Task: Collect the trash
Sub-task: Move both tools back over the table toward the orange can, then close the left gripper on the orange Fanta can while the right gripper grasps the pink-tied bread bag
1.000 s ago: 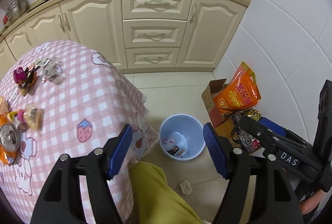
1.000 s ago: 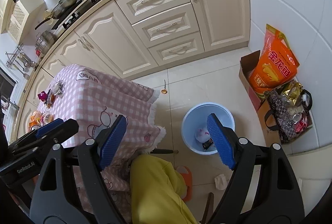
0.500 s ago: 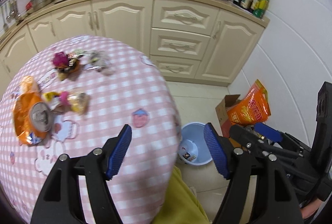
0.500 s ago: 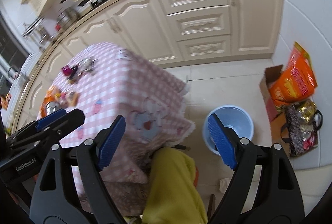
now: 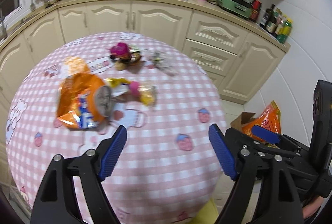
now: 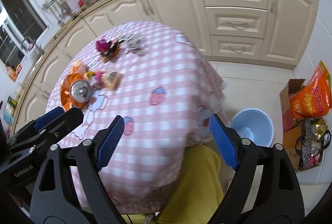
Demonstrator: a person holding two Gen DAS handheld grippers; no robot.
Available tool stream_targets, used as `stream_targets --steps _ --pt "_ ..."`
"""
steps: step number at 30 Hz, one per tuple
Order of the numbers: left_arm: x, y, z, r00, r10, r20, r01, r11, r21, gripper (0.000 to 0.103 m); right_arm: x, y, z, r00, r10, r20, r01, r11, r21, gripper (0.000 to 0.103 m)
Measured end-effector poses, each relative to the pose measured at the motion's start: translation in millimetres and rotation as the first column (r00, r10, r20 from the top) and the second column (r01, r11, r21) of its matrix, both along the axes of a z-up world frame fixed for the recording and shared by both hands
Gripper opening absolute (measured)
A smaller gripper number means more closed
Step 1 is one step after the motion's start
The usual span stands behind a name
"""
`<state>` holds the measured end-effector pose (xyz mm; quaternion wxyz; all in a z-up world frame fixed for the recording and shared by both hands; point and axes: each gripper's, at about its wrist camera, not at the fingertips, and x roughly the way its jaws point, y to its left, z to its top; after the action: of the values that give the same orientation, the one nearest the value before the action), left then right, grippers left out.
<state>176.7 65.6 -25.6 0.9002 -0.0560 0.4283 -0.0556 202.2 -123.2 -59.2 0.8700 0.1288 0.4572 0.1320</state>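
On the pink checked tablecloth [image 5: 166,161] of a round table in a kitchen, trash lot still outstanding, in three loose clusters. Item one: crumpled orange snack bag [image 5: 76,103], foil-lined, printed blue and white, lying flat near the left of the cloth with a silver can [image 5: 103,98] resting on or against it, its pull-tab end turned toward the camera. Item two: small wrappers, yellow and pink [image 5: 137,90], just beside the can, one clear packet with yellowish contents. Item three: farther back, a magenta wrapper with dark scraps [image 5: 122,55] and, near it, a clear crinkled wrapper [image 5: 161,60]; detail blurred. Receptacle: light blue bin [image 6: 252,126] on the floor tiles below the table's right edge; only a small white object shows at its bottom from this angle, the rest of the inside hidden. Tools: left gripper [image 5: 168,151] over the near part of the cloth, jaws opening, nothing between them; right gripper [image 6: 166,143] likewise above the cloth edge, jaws wide, nothing held. Status, as judged: every table item listed remains to be collected; none is in a grip, so the work appears at most partly done, with a fresh pickup the likely step in hand. Handling note: bag and wrappers are thin and light, likely to crumple under the pads; the can is rigid and may roll.
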Motion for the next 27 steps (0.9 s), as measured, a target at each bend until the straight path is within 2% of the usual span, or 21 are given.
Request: stream_targets --steps 10,14,19,24,27 --pt "-3 64 -5 0.996 0.091 -0.014 -0.091 0.996 -0.002 0.085 15 54 0 0.995 0.096 -0.018 -0.096 0.995 -0.020 0.083" --pt "7 86 -12 0.992 0.125 -0.027 -0.125 0.992 0.004 0.086 24 71 -1 0.992 0.125 -0.028 -0.126 0.991 -0.037 0.083" --pt "25 109 -23 0.984 0.181 -0.006 -0.181 0.984 -0.006 0.086 33 85 -6 0.986 0.154 -0.059 -0.156 0.987 -0.032 0.083" --pt "51 122 -31 0.990 0.138 0.007 -0.138 0.990 -0.039 0.087 49 97 -9 0.982 0.173 -0.078 -0.178 0.982 -0.061 0.083" --pt "62 122 -36 0.992 0.124 0.013 -0.124 0.992 -0.009 0.090 61 104 -12 0.980 0.177 -0.085 -0.184 0.980 -0.071 0.083"
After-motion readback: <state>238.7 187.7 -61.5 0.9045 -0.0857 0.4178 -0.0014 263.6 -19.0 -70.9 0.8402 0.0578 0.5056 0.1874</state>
